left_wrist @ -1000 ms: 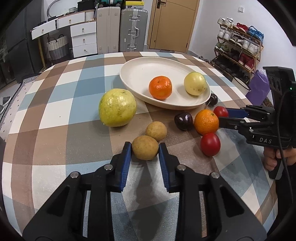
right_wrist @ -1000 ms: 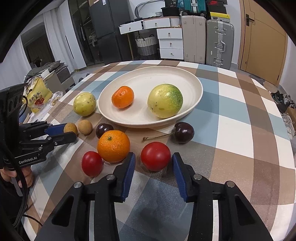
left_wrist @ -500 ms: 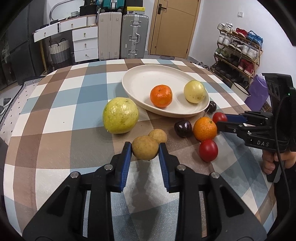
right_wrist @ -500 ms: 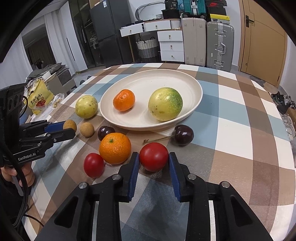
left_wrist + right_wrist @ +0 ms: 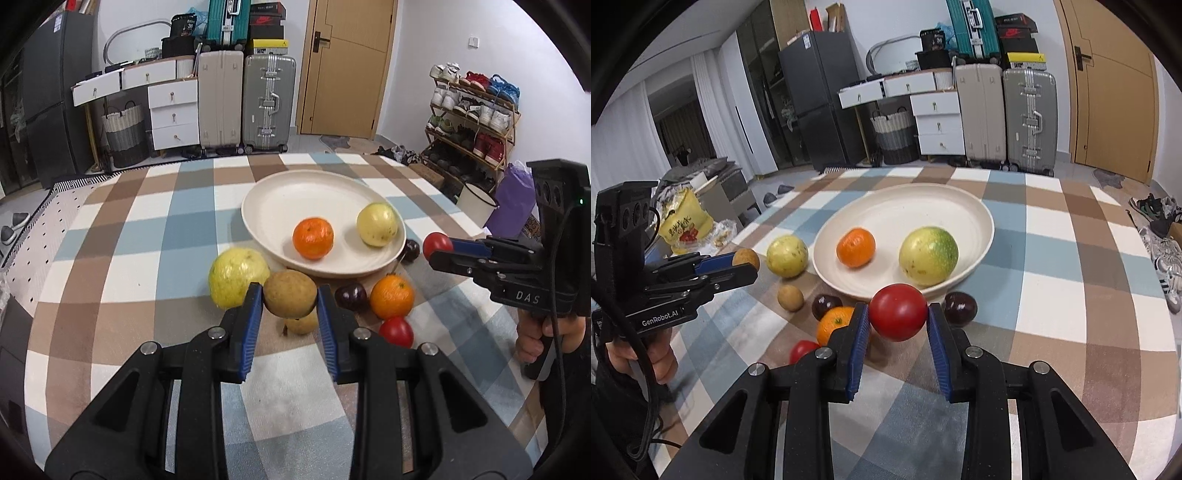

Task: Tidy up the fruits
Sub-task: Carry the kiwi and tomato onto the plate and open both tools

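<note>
My left gripper is shut on a brown round fruit and holds it above the checked table. My right gripper is shut on a red tomato, also lifted; it shows in the left wrist view too. The cream plate holds an orange and a yellow-green fruit. On the cloth lie a large yellow fruit, a second brown fruit, an orange, a red tomato and two dark plums.
The table edge runs close on the right, beside a shoe rack. Suitcases and drawers stand behind the table. A yellow snack bag lies at the table's left in the right wrist view.
Both grippers have risen off the table with their fruit: the left with the brown fruit, the right, after closing on it, with the red tomato.
</note>
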